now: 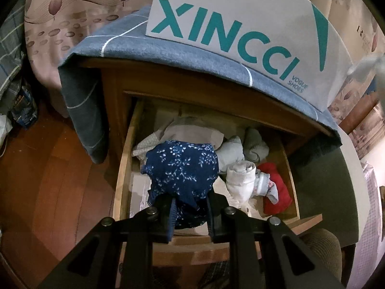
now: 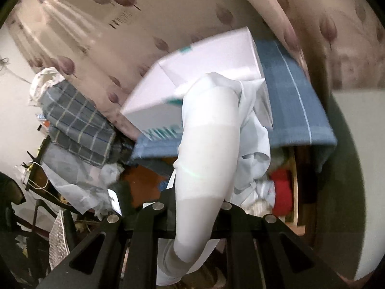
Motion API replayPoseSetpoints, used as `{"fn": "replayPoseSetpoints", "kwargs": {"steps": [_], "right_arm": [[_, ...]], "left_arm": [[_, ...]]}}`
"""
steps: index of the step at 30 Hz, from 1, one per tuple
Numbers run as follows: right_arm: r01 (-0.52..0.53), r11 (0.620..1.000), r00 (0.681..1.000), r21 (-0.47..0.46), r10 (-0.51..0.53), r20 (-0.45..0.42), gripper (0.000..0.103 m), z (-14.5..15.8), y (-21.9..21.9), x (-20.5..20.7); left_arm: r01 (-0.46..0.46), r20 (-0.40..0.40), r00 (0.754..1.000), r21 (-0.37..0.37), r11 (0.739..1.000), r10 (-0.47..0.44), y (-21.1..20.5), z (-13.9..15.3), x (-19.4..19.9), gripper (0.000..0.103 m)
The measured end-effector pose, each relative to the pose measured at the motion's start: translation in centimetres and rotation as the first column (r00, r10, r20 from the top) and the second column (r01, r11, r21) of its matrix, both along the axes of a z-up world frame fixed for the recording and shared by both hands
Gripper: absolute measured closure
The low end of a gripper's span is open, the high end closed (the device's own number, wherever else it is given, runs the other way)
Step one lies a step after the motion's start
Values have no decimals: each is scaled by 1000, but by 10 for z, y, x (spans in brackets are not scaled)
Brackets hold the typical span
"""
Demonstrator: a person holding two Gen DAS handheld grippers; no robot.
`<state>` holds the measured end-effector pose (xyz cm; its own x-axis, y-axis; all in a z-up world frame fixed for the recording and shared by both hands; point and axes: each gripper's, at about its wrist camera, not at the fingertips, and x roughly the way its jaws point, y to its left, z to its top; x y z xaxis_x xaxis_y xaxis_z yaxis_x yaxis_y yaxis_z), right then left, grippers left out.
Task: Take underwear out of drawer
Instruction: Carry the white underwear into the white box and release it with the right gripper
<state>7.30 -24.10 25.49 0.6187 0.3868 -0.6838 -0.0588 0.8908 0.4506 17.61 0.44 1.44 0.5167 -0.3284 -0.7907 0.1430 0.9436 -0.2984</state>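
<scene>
Pointing steeply down from the bottom centre of its frame, the left hand-held gripper (image 1: 190, 213) is clamped on navy floral underwear (image 1: 182, 168), which bulges above the open wooden drawer (image 1: 125, 159) where rolled white garments (image 1: 240, 178) and a red garment (image 1: 276, 187) lie. Angled downward too, the right hand-held gripper (image 2: 196, 210) is clamped on pale white underwear (image 2: 207, 149) that stands up through the middle of its frame, in front of the white shoe box (image 2: 204, 72) on the blue cloth (image 2: 293, 101).

Navy white-flowered underwear (image 1: 182, 166); pale white underwear (image 2: 207, 159); red cloth (image 1: 276, 187).
</scene>
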Motion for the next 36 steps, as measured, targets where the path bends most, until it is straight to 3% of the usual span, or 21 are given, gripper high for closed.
{"fn": "replayPoseSetpoints", "kwargs": {"steps": [8, 14, 26, 32, 36], "right_arm": [[28, 997, 982, -66, -15, 187, 91, 86, 19, 48], [85, 985, 973, -149, -50, 224, 91, 106, 28, 113], [136, 940, 991, -313, -129, 44, 90, 18, 25, 216], [125, 935, 989, -331, -143, -33, 89, -16, 19, 231], [121, 933, 986, -340, -151, -66, 82, -35, 17, 232]], "left_arm": [[-13, 24, 1000, -21, 1000, 14, 4, 1, -1, 83], [-21, 36, 999, -20, 1000, 22, 3, 1, -3, 83], [-49, 64, 997, 34, 998, 47, 0, 4, -2, 83], [-50, 65, 997, 46, 998, 47, -2, 5, -2, 83], [-50, 63, 997, 48, 998, 47, -3, 5, -3, 83]]}}
